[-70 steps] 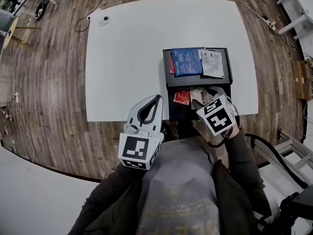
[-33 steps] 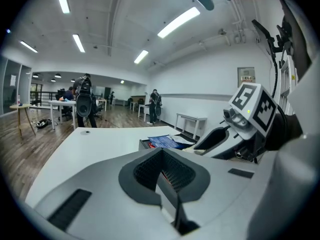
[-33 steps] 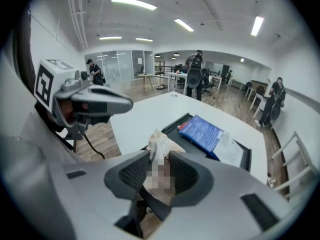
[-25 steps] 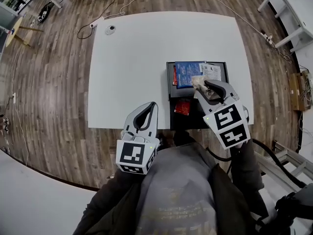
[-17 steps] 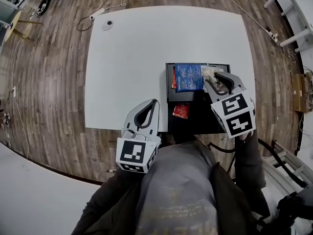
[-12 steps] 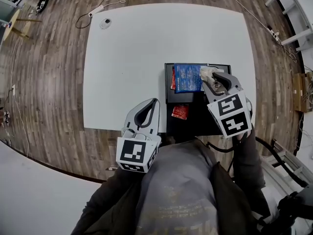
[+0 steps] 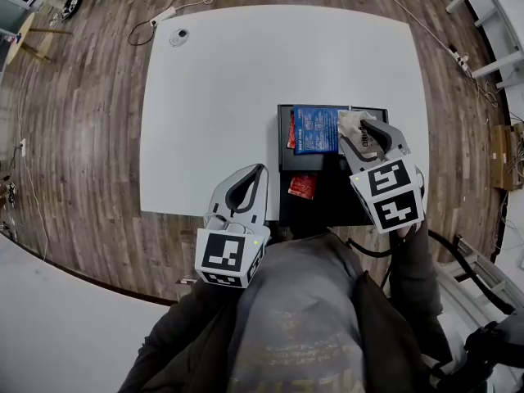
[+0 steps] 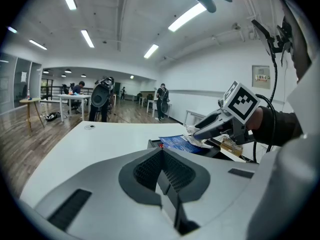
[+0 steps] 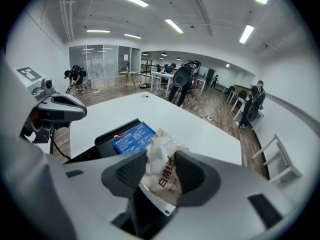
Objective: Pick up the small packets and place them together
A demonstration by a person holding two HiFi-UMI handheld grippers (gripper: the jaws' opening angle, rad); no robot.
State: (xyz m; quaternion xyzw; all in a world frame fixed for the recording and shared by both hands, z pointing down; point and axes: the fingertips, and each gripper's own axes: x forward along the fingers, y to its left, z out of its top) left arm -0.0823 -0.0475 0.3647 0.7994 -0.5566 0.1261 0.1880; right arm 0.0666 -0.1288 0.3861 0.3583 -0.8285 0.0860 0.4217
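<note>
A black tray (image 7: 283, 150) sits at the white table's near right. In its far part lie a blue packet (image 7: 316, 129) and a red packet (image 7: 289, 134) partly under it. Another red packet (image 7: 302, 186) lies in the near part. My right gripper (image 7: 350, 129) hovers over the tray's far right with a crinkled white packet (image 9: 162, 169) between its jaws, which are opening; both pads still touch it. The blue packet (image 9: 131, 136) lies just beyond. My left gripper (image 7: 260, 169) hangs shut and empty by the table's near edge, left of the tray.
The white table (image 7: 221, 97) stretches left and far of the tray, with a small round device (image 7: 177, 35) at its far left corner. Cables run over the wooden floor. Other tables stand at the right, and people stand far back in the room.
My right gripper has carried the white packet from the tray's near part to its far right, beside the blue packet. The left gripper has stayed put.
</note>
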